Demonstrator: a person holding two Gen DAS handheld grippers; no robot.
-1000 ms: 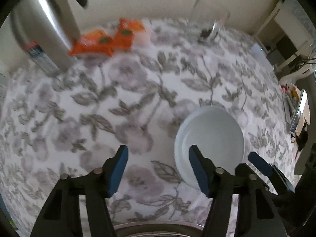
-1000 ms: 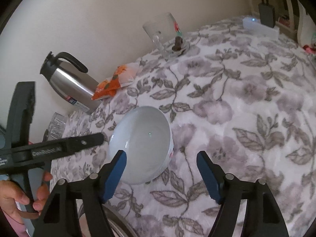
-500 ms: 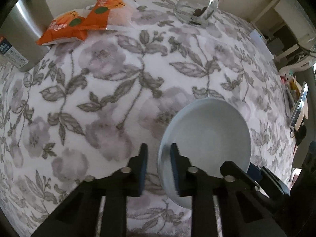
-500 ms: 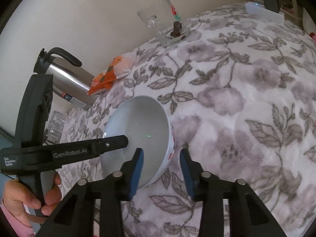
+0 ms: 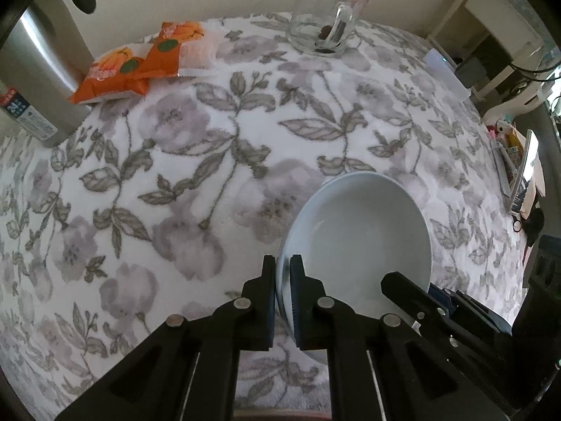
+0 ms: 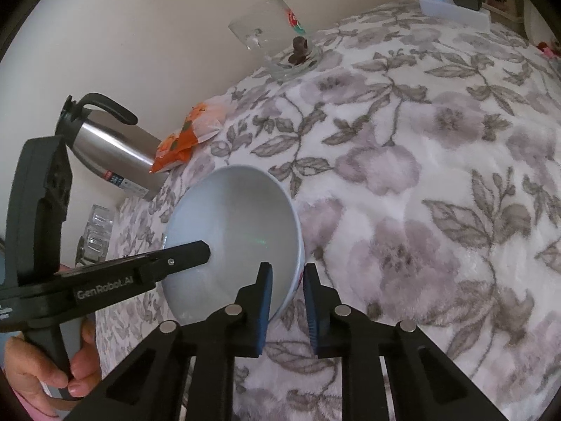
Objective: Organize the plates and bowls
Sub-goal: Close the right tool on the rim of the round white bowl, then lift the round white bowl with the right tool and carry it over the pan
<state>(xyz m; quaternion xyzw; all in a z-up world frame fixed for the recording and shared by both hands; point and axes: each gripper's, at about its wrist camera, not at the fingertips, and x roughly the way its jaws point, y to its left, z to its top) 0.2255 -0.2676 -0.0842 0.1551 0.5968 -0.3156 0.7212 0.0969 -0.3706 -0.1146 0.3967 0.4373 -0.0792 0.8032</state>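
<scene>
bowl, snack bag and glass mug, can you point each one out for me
bowl (image 5: 364, 235), left wrist view, on its pale inside surface
snack bag (image 5: 140, 66), left wrist view, on the orange printed front
glass mug (image 6: 270, 45), right wrist view, on its clear side wall

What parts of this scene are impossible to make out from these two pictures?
- Near rim of the bowl: left wrist view, hidden behind the left gripper.
- Bowl's base and red mark: right wrist view, behind the right gripper.
- Label on the steel flask: too small in both views.
- Flask top: left wrist view, cut by the edge.
</scene>
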